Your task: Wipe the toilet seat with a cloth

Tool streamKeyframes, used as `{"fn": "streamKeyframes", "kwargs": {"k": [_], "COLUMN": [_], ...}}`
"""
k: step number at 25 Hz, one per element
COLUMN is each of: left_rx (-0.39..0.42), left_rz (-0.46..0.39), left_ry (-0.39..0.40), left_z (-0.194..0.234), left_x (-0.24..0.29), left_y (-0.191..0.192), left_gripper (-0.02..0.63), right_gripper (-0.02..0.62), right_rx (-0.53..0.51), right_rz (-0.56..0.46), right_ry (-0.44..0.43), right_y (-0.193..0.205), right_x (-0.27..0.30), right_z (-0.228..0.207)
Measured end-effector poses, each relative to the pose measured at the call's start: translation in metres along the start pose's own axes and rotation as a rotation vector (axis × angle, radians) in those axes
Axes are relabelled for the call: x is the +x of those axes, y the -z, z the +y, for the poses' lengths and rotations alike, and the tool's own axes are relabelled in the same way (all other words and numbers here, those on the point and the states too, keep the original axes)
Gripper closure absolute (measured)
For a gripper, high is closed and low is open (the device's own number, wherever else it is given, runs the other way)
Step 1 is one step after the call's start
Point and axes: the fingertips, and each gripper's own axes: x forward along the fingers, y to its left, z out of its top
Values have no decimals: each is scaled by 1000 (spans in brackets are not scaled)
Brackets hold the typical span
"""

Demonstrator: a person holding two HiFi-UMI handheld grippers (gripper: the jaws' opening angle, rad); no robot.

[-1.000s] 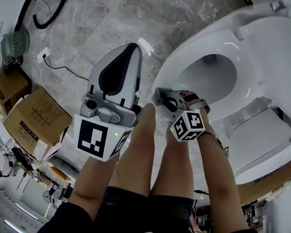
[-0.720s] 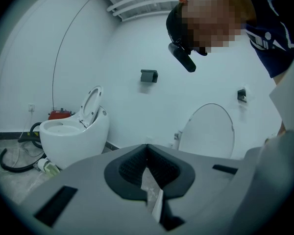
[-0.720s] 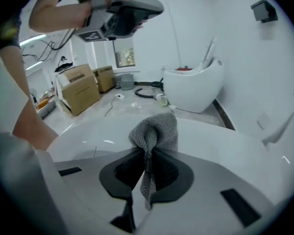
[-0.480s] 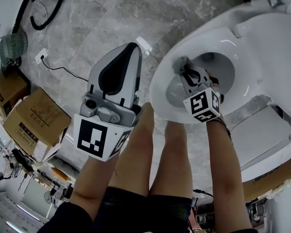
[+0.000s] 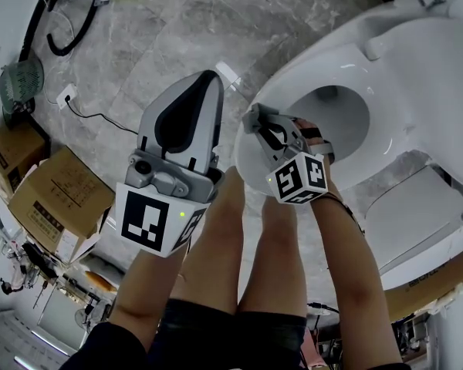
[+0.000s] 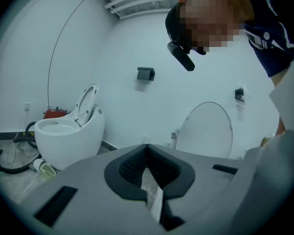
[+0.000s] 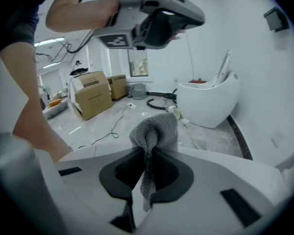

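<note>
At the front rim of the white toilet seat point(image 5: 386, 122), on the side nearest the person's legs, the grey mesh cloth point(image 7: 156, 129) is poised to wipe. The right gripper point(image 5: 264, 126) has its jaws clamped on the cloth. A rounded bunch sticks out past the jaw tips and a thin tail hangs back between the dark pads. From the head view the cloth sits over the rim, just beside the open bowl point(image 5: 332, 122), but no view shows whether it is actually pressing on the seat. The left gripper point(image 5: 204, 83) is held up and well apart from the toilet, with its jaws closed together on nothing. The lid point(image 6: 206, 129) stands raised behind the seat. Further out, the marble floor holds cardboard boxes point(image 5: 54, 199), a thin cable point(image 5: 100, 114) and a black hose point(image 5: 65, 37), and a second toilet point(image 6: 68, 136) stands by the far wall. The main risk appears to be the narrow pinch. Only a fold of the cloth is trapped, so dragging it hard along the seat could tug it loose and drop it into the bowl. If the gripper tilts too low, the hard jaw tips rather than the soft bunch would probably meet the seat, scraping it and leaving it unwiped. If it is held too high, the cloth would likely skim above the surface without cleaning.
</note>
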Motion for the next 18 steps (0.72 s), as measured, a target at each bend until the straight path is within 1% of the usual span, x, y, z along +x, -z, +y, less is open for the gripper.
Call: {"fn": "streamKeyframes", "kwargs": {"k": [2, 4, 5, 7, 8, 9, 10, 11, 12, 13, 14, 16, 17, 18], "left_rx": [0, 1, 2, 4, 5, 4, 4, 3, 3, 3, 3, 5, 6, 8], "left_rz": [2, 3, 3, 3, 3, 3, 2, 1, 1, 1, 2, 3, 3, 5], "left_ry": [-2, -1, 1, 5, 7, 9, 10, 12, 14, 16, 20, 30, 35, 40], "left_z": [-1, -2, -3, -4, -5, -6, -6, -7, -9, -11, -13, -16, -18, -20], "left_x": [1, 2, 2, 2, 3, 3, 4, 5, 5, 6, 6, 7, 8, 9], "left_y": [0, 0, -1, -2, -2, -2, -2, -2, -2, -2, -2, -2, -2, -1], "left_gripper": [594, 594, 594, 594, 594, 594, 594, 594, 594, 594, 594, 594, 594, 594], "right_gripper": [545, 545, 545, 545, 545, 545, 545, 545, 545, 545, 545, 545, 545, 545], "right_rx": [63, 140, 194, 350, 427, 479, 498, 488, 454, 398, 323, 138, 52, -7], "right_rz": [-12, -23, -29, -45, -55, -63, -65, -61, -58, -57, -56, -44, -35, -28], "right_ry": [115, 246, 321, 466, 515, 541, 546, 530, 489, 426, 347, 175, 107, 63], "right_y": [3, 12, 18, 36, 45, 50, 52, 49, 41, 31, 20, 0, -7, -11], "right_x": [-7, -21, -30, -52, -62, -68, -69, -66, -60, -51, -40, -17, -9, -4], "right_z": [-41, -85, -108, -151, -167, -175, -177, -172, -162, -147, -126, -80, -61, -49]}}
